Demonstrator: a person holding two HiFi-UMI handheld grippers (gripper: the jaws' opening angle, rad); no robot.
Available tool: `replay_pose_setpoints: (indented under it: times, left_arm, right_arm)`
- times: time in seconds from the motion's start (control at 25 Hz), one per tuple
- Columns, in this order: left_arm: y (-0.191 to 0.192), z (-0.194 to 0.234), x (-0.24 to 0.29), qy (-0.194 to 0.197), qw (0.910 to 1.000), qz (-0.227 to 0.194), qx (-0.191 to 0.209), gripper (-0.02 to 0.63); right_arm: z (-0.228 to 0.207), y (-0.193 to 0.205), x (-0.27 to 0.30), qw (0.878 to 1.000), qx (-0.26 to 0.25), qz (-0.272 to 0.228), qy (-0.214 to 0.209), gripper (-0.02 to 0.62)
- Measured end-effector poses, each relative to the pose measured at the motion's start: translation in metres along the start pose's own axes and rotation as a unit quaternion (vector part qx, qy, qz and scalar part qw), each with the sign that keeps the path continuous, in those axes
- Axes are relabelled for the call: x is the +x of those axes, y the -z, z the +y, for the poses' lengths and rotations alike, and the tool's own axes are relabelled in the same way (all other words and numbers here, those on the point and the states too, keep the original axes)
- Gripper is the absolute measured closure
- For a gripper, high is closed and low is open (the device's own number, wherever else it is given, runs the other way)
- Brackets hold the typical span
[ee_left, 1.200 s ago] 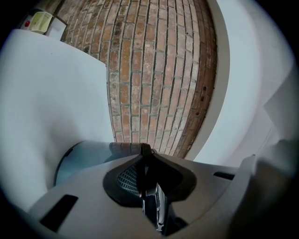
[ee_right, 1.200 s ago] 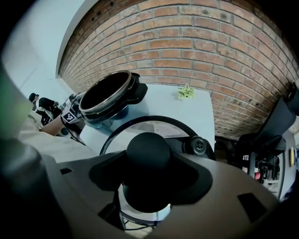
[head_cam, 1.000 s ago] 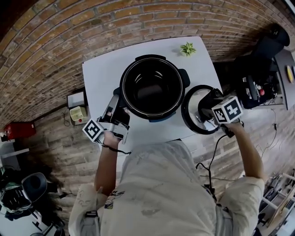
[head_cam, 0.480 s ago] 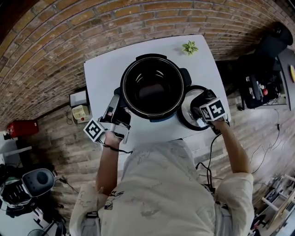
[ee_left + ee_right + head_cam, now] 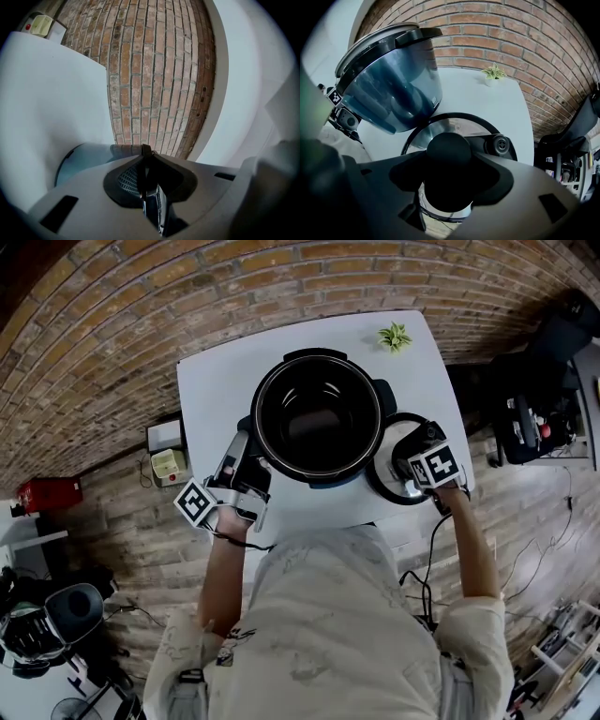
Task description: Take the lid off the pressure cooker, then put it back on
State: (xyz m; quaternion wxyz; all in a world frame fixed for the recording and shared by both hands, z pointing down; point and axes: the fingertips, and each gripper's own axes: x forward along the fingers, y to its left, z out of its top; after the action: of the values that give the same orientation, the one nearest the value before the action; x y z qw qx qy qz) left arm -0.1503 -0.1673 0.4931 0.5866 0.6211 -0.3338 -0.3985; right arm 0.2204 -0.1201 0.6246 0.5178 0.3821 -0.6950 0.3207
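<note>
Setting the lid aside looks finished. The right tongs point(image 5: 449, 176) pinch the round black knob point(image 5: 448, 149) of the steel, black-rimmed lid point(image 5: 384, 467). The lid lies on the white tabletop point(image 5: 216, 395) just right of the cooker, close to the near right corner. Its near rim may overhang that edge, though the view is too cramped to be sure.

The left tongs point(image 5: 146, 159) are nearly pressed together on the thin black side handle point(image 5: 249, 432) of the dark-blue round pressure cooker point(image 5: 393, 89), bracing it. The pot stands open.

Next, I judge, the lid must rise clear of the cooker's rim, travel left over the opening, then come down level and seat.

Room is tight along the near edge. Beyond the cooker the tabletop lies bare as far as the small green potted plant point(image 5: 395, 336) at the far corner.
</note>
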Motion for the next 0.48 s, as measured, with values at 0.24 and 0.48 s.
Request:
replay_pose_setpoints:
  times: [0.24,0.48]
  left_arm:
    - [0.0,0.0,0.0,-0.009,0.9998,0.006,0.016,0.529]
    - [-0.012,0.0,-0.009,-0.009,0.9995,-0.001,0.029,0.415]
  right_arm:
    - [-0.003,-0.001,-0.002,0.999,0.001,-0.038,0.013,0.284]
    - [0.003,-0.011,-0.016,0.993,0.03,-0.111,-0.025,0.211]
